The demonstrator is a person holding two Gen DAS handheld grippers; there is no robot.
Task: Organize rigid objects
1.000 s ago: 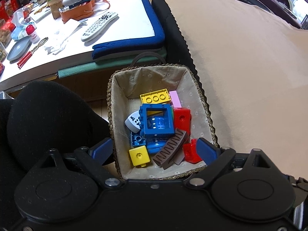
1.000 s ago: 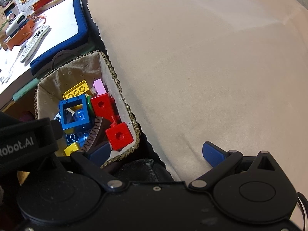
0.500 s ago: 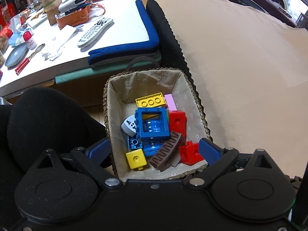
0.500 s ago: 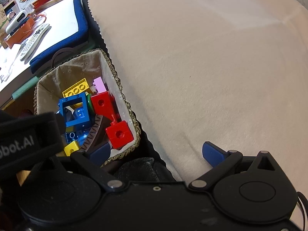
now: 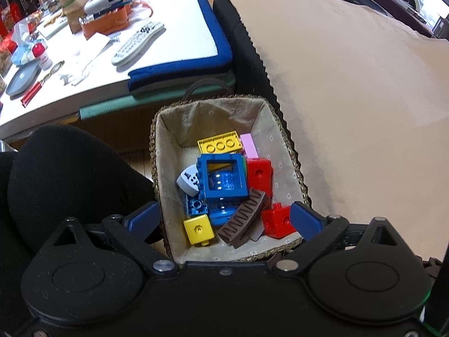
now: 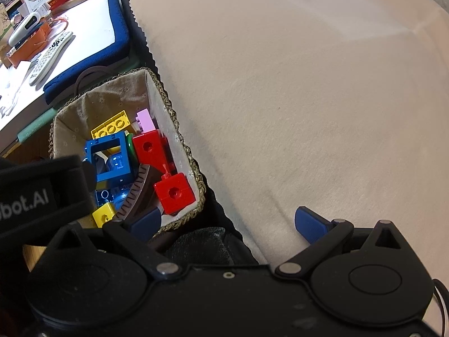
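A woven basket (image 5: 153, 151) with a cloth lining holds several toy blocks. Among them are a blue window frame (image 5: 223, 175), a yellow flat brick (image 5: 220, 144), a pink brick (image 5: 249, 148), a red cube (image 5: 277, 220), a brown ridged piece (image 5: 244, 219) and a yellow cube (image 5: 197, 229). My left gripper (image 5: 224, 219) hangs above the near end of the basket, open, with nothing between its pads. My right gripper (image 6: 228, 224) is open too, over the basket's (image 6: 168, 104) right rim and the beige cloth. The red cube (image 6: 174, 192) lies just beyond its left finger.
A beige cloth-covered surface (image 6: 294, 98) fills the right side. Behind the basket stands a low white table with a remote (image 5: 137, 42), a blue cushion (image 5: 182, 67) and clutter. A black fabric mass (image 5: 70, 174) lies left of the basket. The left gripper's black body (image 6: 33, 193) hides the basket's left part.
The left gripper's fingers have spread a little wider, and its view has tipped slightly toward the table. The blocks and the right gripper are as before.
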